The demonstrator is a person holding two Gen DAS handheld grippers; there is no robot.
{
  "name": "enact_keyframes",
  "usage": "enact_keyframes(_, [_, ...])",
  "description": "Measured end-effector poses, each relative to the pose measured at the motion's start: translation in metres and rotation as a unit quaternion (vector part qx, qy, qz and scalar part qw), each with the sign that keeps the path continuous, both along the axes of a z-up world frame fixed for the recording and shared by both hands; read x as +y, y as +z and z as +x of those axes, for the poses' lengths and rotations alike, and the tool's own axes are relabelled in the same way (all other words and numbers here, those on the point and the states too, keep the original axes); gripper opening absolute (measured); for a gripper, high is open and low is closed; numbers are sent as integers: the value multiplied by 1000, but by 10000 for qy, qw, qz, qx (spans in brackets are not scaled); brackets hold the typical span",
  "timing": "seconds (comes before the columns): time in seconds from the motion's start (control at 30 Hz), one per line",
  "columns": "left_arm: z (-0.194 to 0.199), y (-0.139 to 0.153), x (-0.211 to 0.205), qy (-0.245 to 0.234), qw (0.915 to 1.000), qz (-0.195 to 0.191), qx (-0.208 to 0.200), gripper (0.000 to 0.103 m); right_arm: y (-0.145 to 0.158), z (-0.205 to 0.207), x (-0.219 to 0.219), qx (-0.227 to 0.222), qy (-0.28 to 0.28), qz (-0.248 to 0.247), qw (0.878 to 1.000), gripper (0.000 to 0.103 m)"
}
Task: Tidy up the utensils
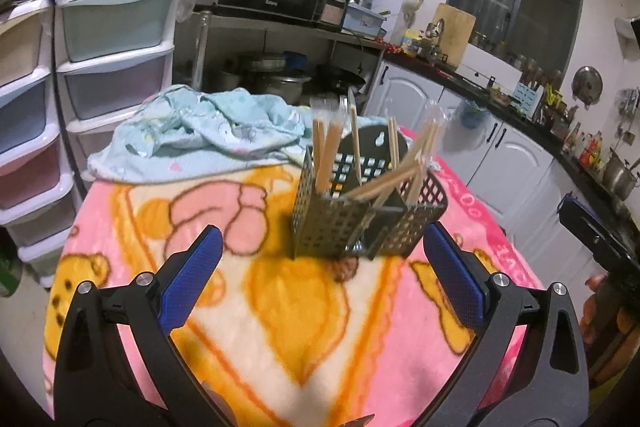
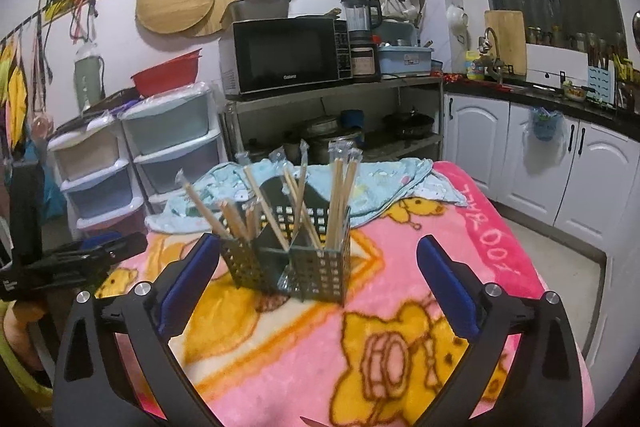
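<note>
Both grippers are empty and spread wide: left gripper [image 1: 322, 259] and right gripper [image 2: 318, 267] each frame the chopstick caddy [image 1: 360, 223] between blue ribbed pads [image 1: 192, 283], nothing touching.

Caddy sits mid-table on the pink cartoon fleece blanket [image 1: 280, 327], just in front of the crumpled light-blue cloth [image 1: 200, 135]. All the wrapped chopsticks [image 2: 340, 195] I can see are already standing in it; none loose on the blanket in either view. So my read: the sorting is mostly done or you're between picks.

If you go back in:
- Approach from above and pinch one pair near its top. Sticks lean at different angles and cross, so pick the outermost leaner first, e.g. the one slanting far out on the right wrist view's left side [image 2: 204, 207].
- Close slowly. Clear film sleeves look slick, and the ribbed pads should help, but a pair can roll or twist.
- Lift along the stick's own lean, not straight up, or you'll lever the caddy.
- Caddy looks light: thin perforated dark-green metal or plastic, square holes, divided compartments, taller back plate with a hanging slot. On soft fleece it's likely to tip or skid. Brace a wall with the other gripper if you pull.
- Don't clip the rim with the wide jaws; the right one is close to its side.

Blanket pile is plush and uneven, so expect wobble on set-down.
</note>
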State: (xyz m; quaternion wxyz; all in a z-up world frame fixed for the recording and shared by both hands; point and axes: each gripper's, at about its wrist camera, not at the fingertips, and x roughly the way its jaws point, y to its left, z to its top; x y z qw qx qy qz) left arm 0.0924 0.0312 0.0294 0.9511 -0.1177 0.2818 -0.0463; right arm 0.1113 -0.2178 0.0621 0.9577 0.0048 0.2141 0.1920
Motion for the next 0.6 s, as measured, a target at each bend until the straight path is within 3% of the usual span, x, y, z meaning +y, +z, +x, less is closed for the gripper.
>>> enact_keyframes(0.27, [-19, -22, -11, 4, 9997, 224, -87, 92, -27, -28, 7, -536, -233, -357, 9977, 96])
enact_keyframes(0.6, [-34, -33, -27, 14, 9981, 429, -437, 92, -59, -50, 17, -964, -455, -255, 9940, 96])
